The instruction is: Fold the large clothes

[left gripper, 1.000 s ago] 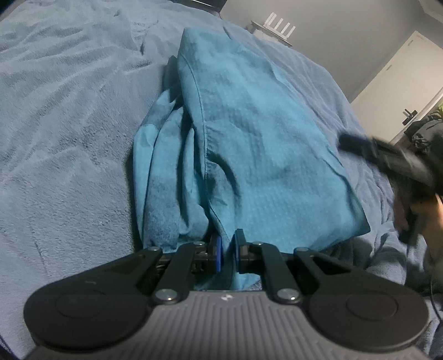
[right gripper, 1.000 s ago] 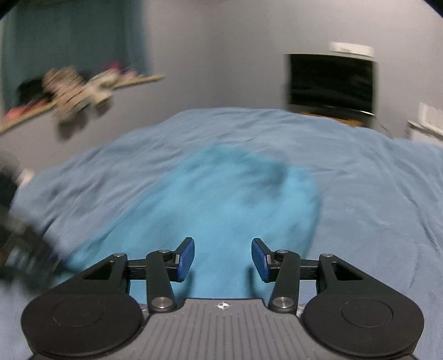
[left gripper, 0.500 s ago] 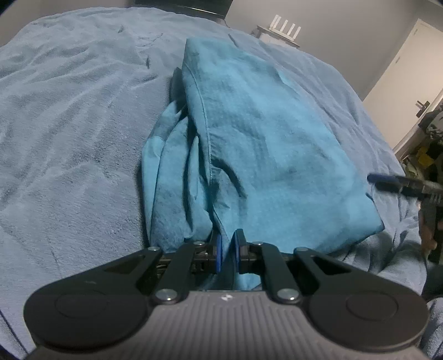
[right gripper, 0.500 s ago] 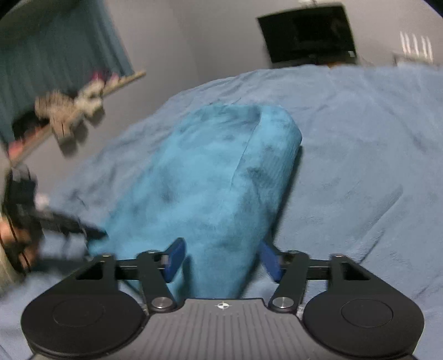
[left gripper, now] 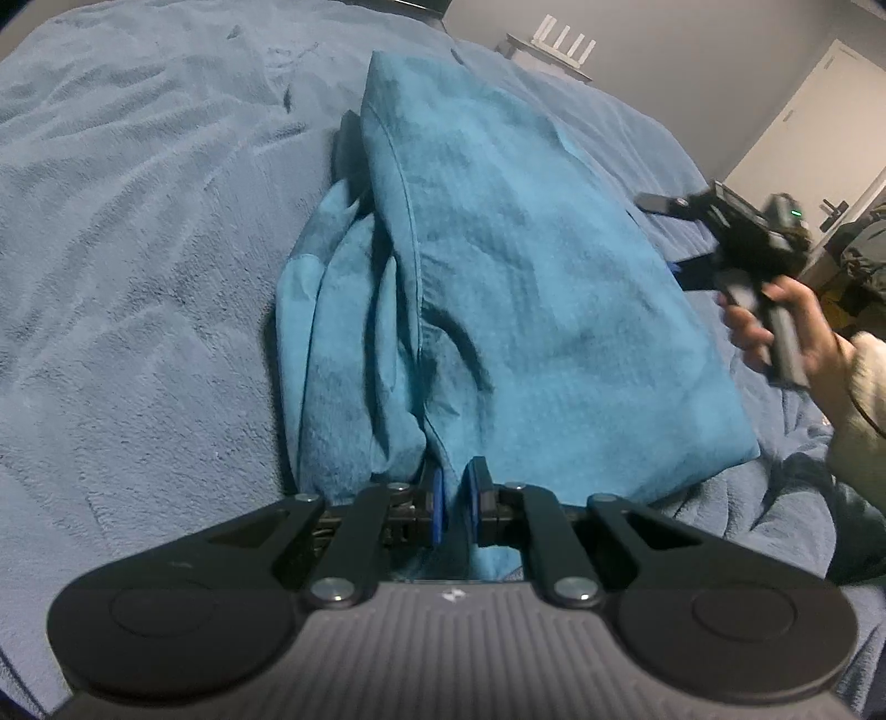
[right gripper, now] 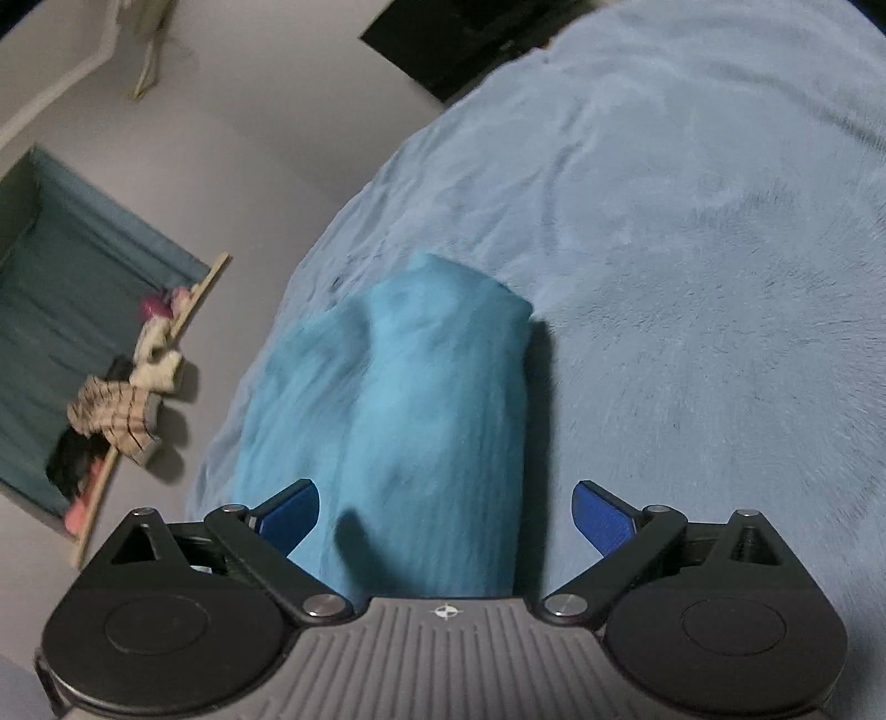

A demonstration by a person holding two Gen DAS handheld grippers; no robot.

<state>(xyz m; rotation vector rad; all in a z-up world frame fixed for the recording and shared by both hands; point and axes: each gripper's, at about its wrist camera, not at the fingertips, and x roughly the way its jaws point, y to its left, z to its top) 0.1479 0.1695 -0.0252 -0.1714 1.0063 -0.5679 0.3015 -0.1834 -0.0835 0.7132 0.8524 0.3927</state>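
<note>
A teal garment (left gripper: 498, 288) lies folded lengthwise on the blue bed cover, with bunched folds along its left side. My left gripper (left gripper: 455, 501) is shut on the garment's near edge. My right gripper (right gripper: 446, 518) is open and tilted above the garment's other end (right gripper: 421, 421), with the cloth between and below its blue pads. In the left wrist view the right gripper (left gripper: 736, 238) shows at the garment's right side, held in a hand.
The bed cover (left gripper: 138, 249) spreads wide around the garment. A white router (left gripper: 559, 47) stands on a stand behind the bed. A door (left gripper: 808, 116) is at the right. A dark screen (right gripper: 470, 39) and a shelf with clothes (right gripper: 122, 399) are on the wall.
My right gripper has swung in over the garment's end, tilted, and opened wider. My left gripper has kept its hold with little movement.
</note>
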